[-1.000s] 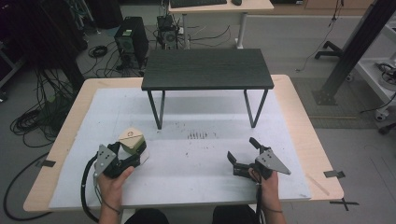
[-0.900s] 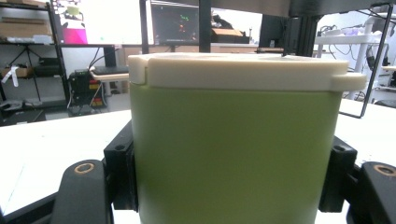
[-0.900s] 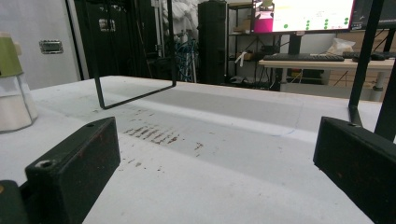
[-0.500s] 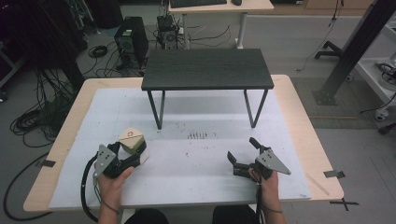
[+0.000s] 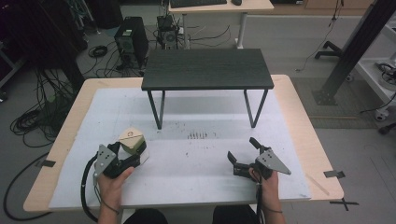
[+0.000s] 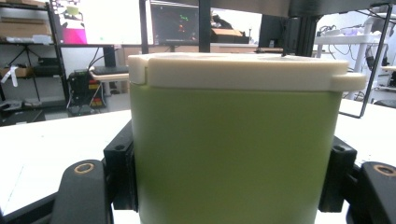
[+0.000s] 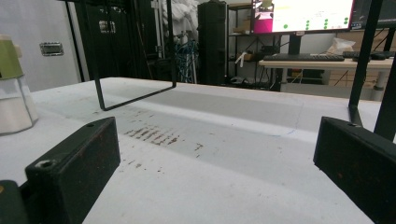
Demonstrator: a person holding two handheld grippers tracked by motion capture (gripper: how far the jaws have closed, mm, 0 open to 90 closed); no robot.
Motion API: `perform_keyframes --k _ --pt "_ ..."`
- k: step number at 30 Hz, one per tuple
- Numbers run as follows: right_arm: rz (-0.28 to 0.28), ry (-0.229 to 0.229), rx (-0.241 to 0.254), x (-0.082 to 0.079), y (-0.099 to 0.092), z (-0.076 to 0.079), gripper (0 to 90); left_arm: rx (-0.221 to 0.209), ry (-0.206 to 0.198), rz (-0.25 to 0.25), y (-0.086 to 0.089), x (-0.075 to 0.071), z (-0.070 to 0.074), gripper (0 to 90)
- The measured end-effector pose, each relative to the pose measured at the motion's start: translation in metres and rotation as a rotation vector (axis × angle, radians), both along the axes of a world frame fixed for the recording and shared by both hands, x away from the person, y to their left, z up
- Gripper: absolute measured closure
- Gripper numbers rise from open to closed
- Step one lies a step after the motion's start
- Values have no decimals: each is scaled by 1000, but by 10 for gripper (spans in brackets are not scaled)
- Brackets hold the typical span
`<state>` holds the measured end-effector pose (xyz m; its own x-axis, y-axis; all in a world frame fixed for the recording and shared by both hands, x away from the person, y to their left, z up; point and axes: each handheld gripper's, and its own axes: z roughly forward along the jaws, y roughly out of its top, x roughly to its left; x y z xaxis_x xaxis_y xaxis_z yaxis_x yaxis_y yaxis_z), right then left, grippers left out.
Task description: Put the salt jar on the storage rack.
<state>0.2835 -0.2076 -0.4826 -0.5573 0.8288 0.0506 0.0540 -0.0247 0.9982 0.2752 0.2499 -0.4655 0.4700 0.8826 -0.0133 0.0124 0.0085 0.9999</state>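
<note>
The left claw (image 5: 133,156) is clamped on the green box (image 6: 233,154) with the cream lid (image 6: 243,70), down at the near left of the counter (image 5: 205,186). Over on the right, the right claw (image 5: 243,156) rests with its jaws spread wide, holding nothing, well apart from the box.
</note>
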Motion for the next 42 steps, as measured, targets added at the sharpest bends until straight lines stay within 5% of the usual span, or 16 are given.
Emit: perform_keyframes --k 42 --pt "-1 -2 2 0 0 0 0 0 0 1 0 0 0 294"
